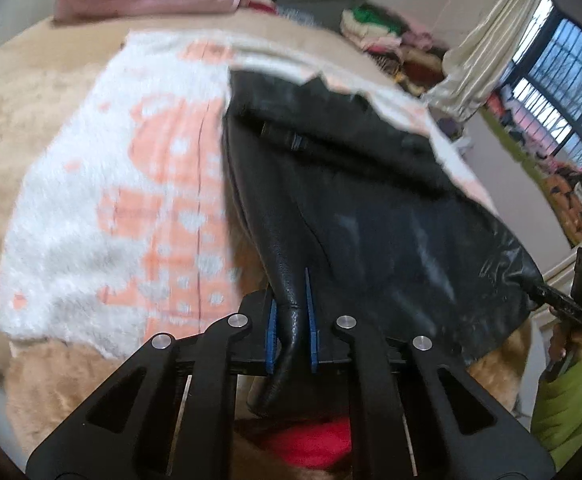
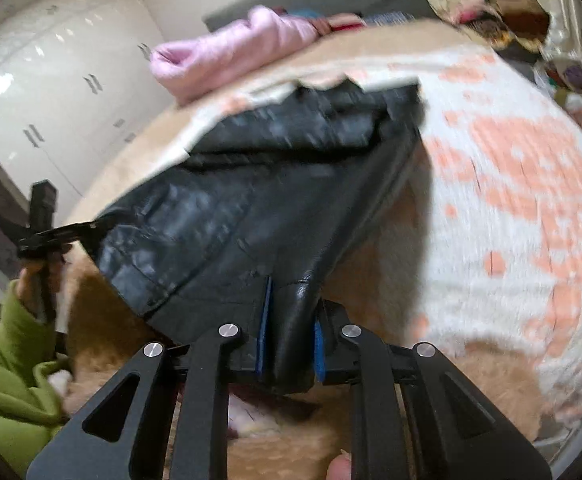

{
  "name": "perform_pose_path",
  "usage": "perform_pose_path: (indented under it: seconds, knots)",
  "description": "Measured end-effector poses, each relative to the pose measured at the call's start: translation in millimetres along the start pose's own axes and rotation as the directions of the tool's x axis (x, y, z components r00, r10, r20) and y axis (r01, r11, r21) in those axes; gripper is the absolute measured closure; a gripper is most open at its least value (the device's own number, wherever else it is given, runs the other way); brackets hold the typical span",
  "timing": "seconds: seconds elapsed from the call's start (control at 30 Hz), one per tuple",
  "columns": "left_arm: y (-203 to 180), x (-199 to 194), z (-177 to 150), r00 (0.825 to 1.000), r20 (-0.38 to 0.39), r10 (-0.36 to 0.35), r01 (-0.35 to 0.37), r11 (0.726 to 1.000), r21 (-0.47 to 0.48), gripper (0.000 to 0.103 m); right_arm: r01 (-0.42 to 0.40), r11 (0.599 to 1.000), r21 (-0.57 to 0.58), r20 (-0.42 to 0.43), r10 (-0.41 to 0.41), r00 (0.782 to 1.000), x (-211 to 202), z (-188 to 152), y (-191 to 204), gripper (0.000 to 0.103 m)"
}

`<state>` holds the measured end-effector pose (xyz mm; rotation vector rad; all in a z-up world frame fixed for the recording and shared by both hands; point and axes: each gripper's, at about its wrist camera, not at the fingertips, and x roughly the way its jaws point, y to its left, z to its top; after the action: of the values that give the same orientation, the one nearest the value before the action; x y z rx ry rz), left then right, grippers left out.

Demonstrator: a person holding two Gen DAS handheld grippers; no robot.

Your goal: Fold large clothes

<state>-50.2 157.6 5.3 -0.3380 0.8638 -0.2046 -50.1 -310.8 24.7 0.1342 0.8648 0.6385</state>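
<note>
A black leather garment [image 1: 355,184] lies on a bed, over a fluffy white and peach blanket [image 1: 103,200] that is spread on a tan plush cover [image 1: 31,92]. Its near edge is raised off the bed, held at two corners.

On the left, the left claw [image 1: 292,316] is clamped tight on the garment's near left corner, a fold of leather pinched between its blue pads [image 1: 271,332]. In the right wrist view the same claw shows at the far left edge, held by a hand in a green sleeve [image 2: 7,360].

On the right, the right claw [image 2: 291,332] is also closed on leather, gripping a thicker bunch at the near right corner.

The far part of the garment rests crumpled on the blanket, towards a pink quilt [image 2: 227,52] at the head of the bed. White wardrobe doors [image 2: 51,80] stand beyond.

The fold looks barely begun: both corners are secured and lifted, but no clean fold is visible yet. Carrying the near edge over to the far edge, then smoothing and folding again, appears to remain.
</note>
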Motion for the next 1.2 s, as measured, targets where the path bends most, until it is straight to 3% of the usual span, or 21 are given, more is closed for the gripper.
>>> perform_pose_path:
  seconds: [0.07, 0.3, 0.5, 0.83, 1.2]
  knots:
    - [-6.0, -11.9, 14.6, 0.999, 0.049, -0.014, 0.014, 1.0, 0.011, 0.098, -0.013, 1.0, -0.011, 0.047, 0.013, 0.999, -10.9, 14.7, 4.5, 0.087]
    - [-18.0, -18.1, 79.8, 0.984, 0.166, -0.057, 0.058, 0.998, -0.001, 0.098, -0.112, 0.979, 0.171, 0.224, 0.072, 0.972, -26.9, 73.6, -27.2, 0.087]
    - [-13.7, 3.6, 127.5, 0.976, 0.202, -0.085, 0.1, 0.993, -0.061, 0.097, -0.132, 0.955, 0.266, 0.316, 0.043, 0.948, -10.1, 125.3, -57.1, 0.087]
    - [-11.5, 51.4, 185.2, 0.986, 0.161, -0.043, 0.06, 0.993, -0.101, 0.096, -0.113, 0.934, 0.339, 0.312, 0.001, 0.95, 34.6, 178.9, -86.8, 0.087]
    - [14.4, 113.0, 205.5, 0.995, 0.095, 0.002, 0.013, 0.987, -0.158, 0.094, -0.025, 0.895, 0.445, 0.22, -0.083, 0.972, 98.4, 202.9, -131.7, 0.084]
